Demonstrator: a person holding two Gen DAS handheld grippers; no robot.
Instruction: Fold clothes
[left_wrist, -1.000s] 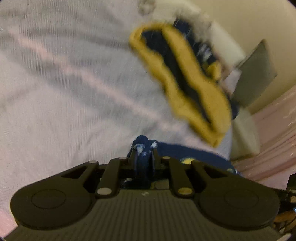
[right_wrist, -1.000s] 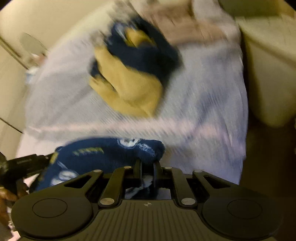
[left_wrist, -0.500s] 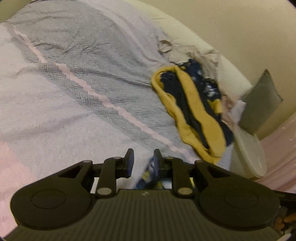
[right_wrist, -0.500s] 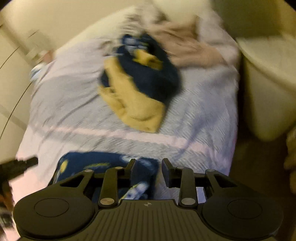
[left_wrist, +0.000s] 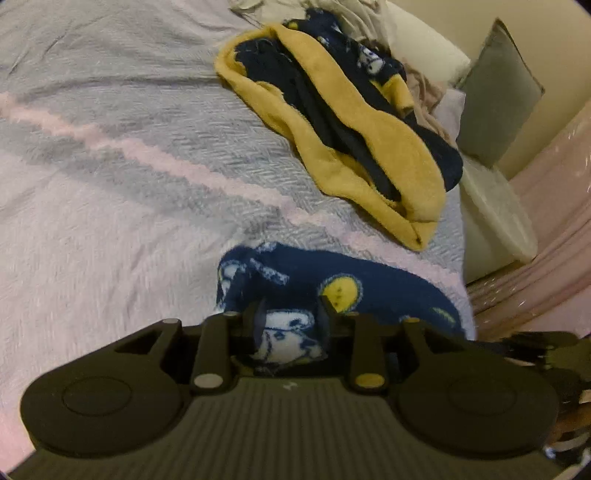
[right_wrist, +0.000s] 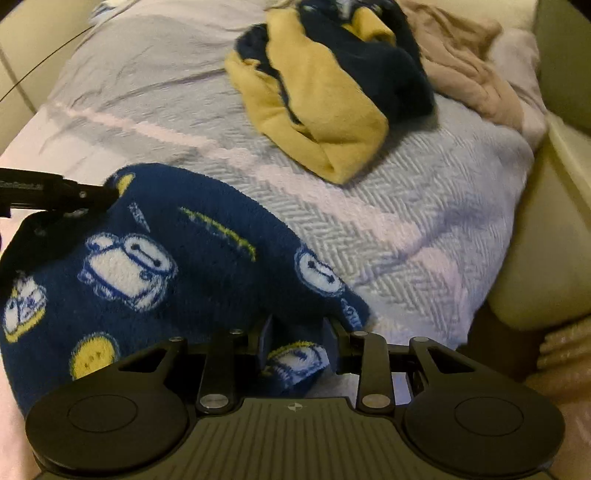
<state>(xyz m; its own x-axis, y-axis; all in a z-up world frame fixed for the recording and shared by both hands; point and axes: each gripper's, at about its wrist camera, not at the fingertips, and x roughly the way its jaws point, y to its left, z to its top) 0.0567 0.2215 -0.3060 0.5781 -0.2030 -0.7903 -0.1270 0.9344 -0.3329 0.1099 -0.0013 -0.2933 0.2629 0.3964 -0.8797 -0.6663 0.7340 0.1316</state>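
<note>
The navy fleece (right_wrist: 173, 254), printed with white robots and yellow dots, lay on the near part of the bed, one end under each gripper. In the left wrist view its left end bunched between the jaws of the left gripper (left_wrist: 290, 317), which had just been opening; the pads stood slightly apart with fabric between them, and whether they still pressed it could not be told. The right gripper (right_wrist: 297, 332) sat likewise at the right end, jaws parted over a fold of fleece; pad contact was unclear there too. The left gripper's tip also showed at the left edge of the right wrist view, touching the fleece.

A second earlier both pairs of jaws had been clamped tight on the fleece; now they were looser and the garment lay spread flat.

The bed wore a grey herringbone cover (left_wrist: 110, 177) with a pink stripe. Farther back lay a yellow-and-navy garment (left_wrist: 354, 125), with beige clothes (right_wrist: 465, 55) behind it. A pale bin (left_wrist: 495, 214) stood beside the bed.
</note>
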